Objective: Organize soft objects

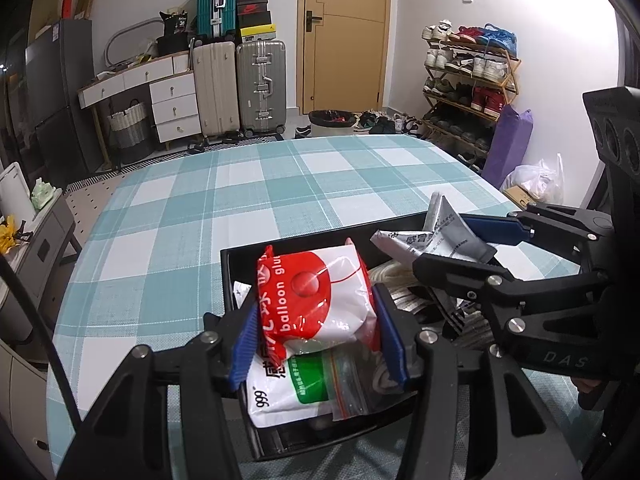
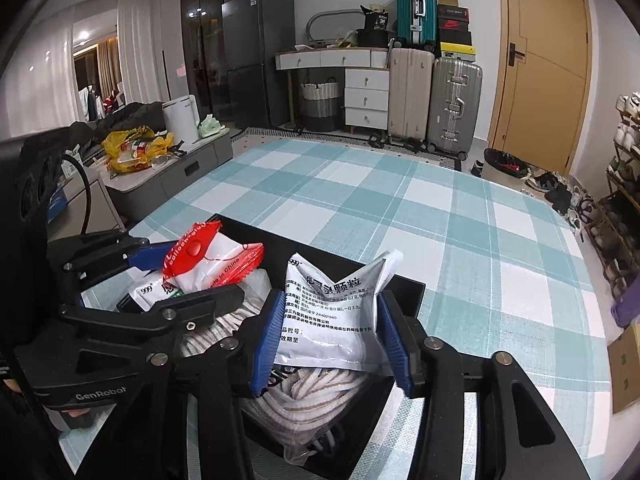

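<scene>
Left wrist view: left tongs (image 1: 314, 336) clamped on red-and-white balloon-glue packet (image 1: 316, 296), held above black tray (image 1: 230, 276) on checked desk (image 1: 240, 184); beneath, 999 sachet (image 1: 280, 396), zip bag (image 1: 348, 380), rope.

Right wrist view: right tongs (image 2: 330, 350) clamped on silver granule sachet (image 2: 332, 320), upright over coiled rope (image 2: 320, 392) in tray.

Two matte-black handheld grippers: the left gripper (image 1: 316, 336) and right gripper (image 2: 332, 340) carry ribbed blue finger pads (image 2: 266, 340), silver screws at the linkage joints, and pale "GenRobot" and "DAS" lettering; a black cable (image 2: 86, 196) loops behind.
</scene>
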Available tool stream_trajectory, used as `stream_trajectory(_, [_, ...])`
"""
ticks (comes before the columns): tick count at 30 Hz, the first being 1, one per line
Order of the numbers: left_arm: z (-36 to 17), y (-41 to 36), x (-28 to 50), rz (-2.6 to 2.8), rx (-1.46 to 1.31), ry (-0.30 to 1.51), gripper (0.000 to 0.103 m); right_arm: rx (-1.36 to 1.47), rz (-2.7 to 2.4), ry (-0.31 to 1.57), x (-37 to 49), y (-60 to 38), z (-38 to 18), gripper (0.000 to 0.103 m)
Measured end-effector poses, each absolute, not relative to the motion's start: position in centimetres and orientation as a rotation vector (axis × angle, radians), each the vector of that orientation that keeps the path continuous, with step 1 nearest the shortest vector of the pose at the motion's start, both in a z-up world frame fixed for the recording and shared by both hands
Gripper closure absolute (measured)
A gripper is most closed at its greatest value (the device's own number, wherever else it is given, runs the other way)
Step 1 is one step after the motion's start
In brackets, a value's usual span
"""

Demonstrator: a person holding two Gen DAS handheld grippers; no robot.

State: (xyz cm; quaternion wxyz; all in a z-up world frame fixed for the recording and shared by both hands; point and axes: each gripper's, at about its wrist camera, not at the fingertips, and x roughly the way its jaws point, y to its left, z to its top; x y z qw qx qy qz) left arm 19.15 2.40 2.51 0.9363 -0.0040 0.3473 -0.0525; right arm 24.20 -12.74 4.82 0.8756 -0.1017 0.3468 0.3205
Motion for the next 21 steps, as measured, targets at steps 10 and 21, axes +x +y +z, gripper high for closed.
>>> stream_trajectory(10, [4.2,2.4,16.8,-0.111,-0.021,0.669,0.017,-0.157,0.699,0.642,21.1,-15.9,7.5,0.007])
stream_trajectory(21, [5.0,2.4,12.9,-0.085,-0.026,0.605,0.0,-0.099,0.69,0.551,16.8,-18.4,8.6,0.001])
